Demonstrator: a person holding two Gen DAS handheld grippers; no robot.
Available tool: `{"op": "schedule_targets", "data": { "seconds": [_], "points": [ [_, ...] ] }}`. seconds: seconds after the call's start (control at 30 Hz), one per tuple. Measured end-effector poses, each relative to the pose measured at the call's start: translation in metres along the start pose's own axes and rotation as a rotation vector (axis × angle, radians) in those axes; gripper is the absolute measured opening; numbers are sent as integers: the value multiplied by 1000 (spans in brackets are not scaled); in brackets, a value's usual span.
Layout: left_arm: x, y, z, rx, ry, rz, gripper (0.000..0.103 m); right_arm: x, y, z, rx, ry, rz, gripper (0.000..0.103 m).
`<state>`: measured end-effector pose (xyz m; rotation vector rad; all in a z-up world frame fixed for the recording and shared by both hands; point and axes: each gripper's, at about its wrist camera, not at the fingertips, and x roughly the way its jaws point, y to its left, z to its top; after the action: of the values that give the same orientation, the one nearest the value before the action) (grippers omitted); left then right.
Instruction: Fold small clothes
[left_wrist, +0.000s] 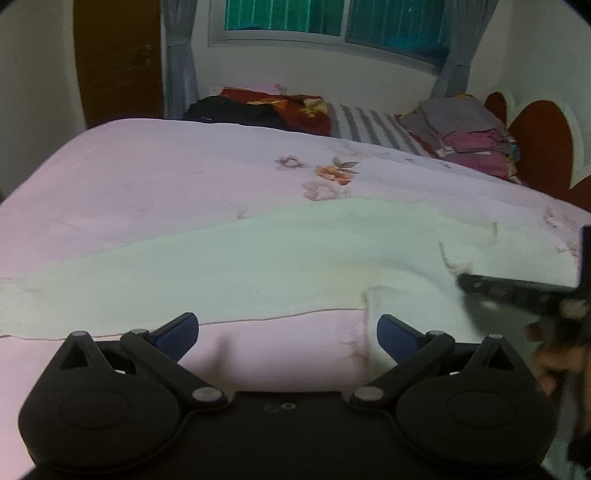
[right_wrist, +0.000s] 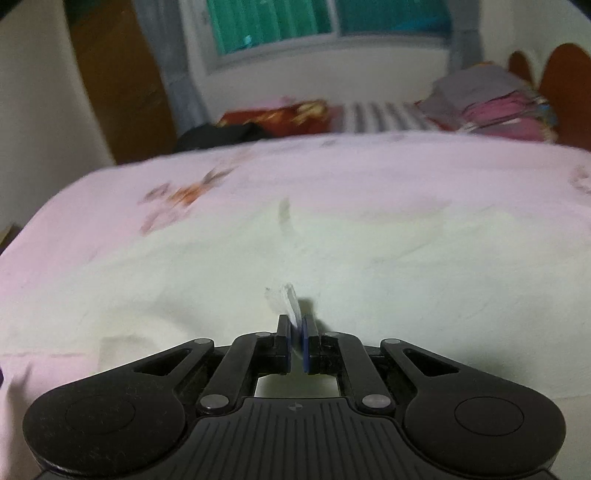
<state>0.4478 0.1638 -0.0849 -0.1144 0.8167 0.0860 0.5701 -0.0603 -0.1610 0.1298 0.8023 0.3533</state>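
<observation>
On a pink floral bedspread (left_wrist: 147, 192), spread mostly flat: a pale cream garment (left_wrist: 258, 266), stretching from the near left edge across to the right side of the bed, with a folded-over flap near its lower right corner. Left gripper (left_wrist: 287, 332) low over the near hem, blue-padded fingers (left_wrist: 177, 332) splayed wide apart, nothing between them, bare pink fabric showing in the gap and the flap's edge just beside the right-hand pad. Right gripper (right_wrist: 295, 343) clenched, blue pads (right_wrist: 283, 343) pinched together on a thin upright bit of the garment's white edge, cream cloth (right_wrist: 332, 266) lying all around and beyond. Seen from the left wrist view at the far right: same right gripper as a blurred black shape over the cloth, with part of the holding hand (left_wrist: 554, 354) below it. Farther back on the bed: dark and red clothing (left_wrist: 266, 109) heaped near the far left corner, a grey-and-white striped sheet (left_wrist: 369, 125) next to it, and a stack of folded clothes (left_wrist: 469, 133) in grey and magenta at the far right, beside a red headboard (left_wrist: 539, 147). Behind all that: a window (left_wrist: 332, 22) with teal glass, grey curtains (left_wrist: 181, 59) on both sides, and a brown wooden door (left_wrist: 118, 62) to the left. Right wrist view noticeably blurred.
</observation>
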Motion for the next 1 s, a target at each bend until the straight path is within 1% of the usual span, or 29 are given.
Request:
{"op": "schedule_targets", "data": {
  "seconds": [0.07, 0.13, 0.17, 0.2, 0.23, 0.27, 0.3, 0.33, 0.37, 0.4, 0.43, 0.47, 0.5, 0.53, 0.57, 0.6, 0.63, 0.67, 0.7, 0.77, 0.83, 1.0],
  "points": [
    [3, -8, 2, 1, -5, -29, 102, 2, 12, -3, -44, -15, -36, 17],
    [8, -21, 6, 2, -15, -87, 98, -6, 12, -6, -61, -38, -45, 72],
    [12, -28, 8, -2, -11, -121, 92, -15, 8, -9, -59, -76, -53, 74],
    [18, -37, 9, -11, -5, -154, 86, -24, 4, -14, -58, -95, -53, 73],
    [25, -48, 11, -22, 5, -199, 83, -29, -3, -16, -46, -88, -56, 68],
    [33, -56, 11, -31, 15, -249, 73, -34, -14, -18, -21, -82, -50, 58],
    [42, -66, 11, -44, 31, -296, 66, -39, -25, -20, 9, -70, -41, 44],
    [53, -79, 13, -63, 57, -341, 63, -45, -37, -22, 38, -56, -44, 35],
    [62, -88, 13, -73, 75, -372, 59, -49, -50, -26, 64, -43, -61, 34],
    [74, -99, 14, -88, 92, -405, 57, -55, -62, -29, 82, -37, -72, 33],
    [87, -110, 15, -106, 111, -415, 56, -61, -73, -31, 99, -35, -79, 32],
    [99, -117, 15, -115, 130, -412, 52, -69, -85, -36, 116, -33, -90, 32],
    [113, -126, 15, -130, 158, -396, 41, -77, -96, -41, 130, -31, -102, 31],
    [122, -133, 15, -138, 171, -377, 39, -83, -106, -45, 143, -31, -112, 31],
    [128, -139, 16, -141, 157, -378, 34, -89, -116, -48, 158, -31, -121, 31],
    [132, -144, 19, -143, 153, -388, 18, -94, -124, -51, 173, -29, -130, 31],
    [137, -150, 23, -140, 162, -401, 8, -97, -132, -53, 188, -29, -133, 30],
    [140, -154, 26, -136, 166, -412, 3, -102, -140, -55, 204, -32, -127, 27],
    [141, -157, 28, -132, 161, -419, 3, -106, -145, -56, 216, -36, -126, 24],
    [131, -156, 33, -129, 107, -419, 3, -106, -152, -53, 238, -48, -133, 24],
    [120, -146, 39, -141, 72, -423, 3, -108, -159, -52, 266, -51, -126, 23],
    [100, -110, 43, -154, 28, -369, 3, -113, -168, -53, 270, -56, -121, 23]
  ]
}}
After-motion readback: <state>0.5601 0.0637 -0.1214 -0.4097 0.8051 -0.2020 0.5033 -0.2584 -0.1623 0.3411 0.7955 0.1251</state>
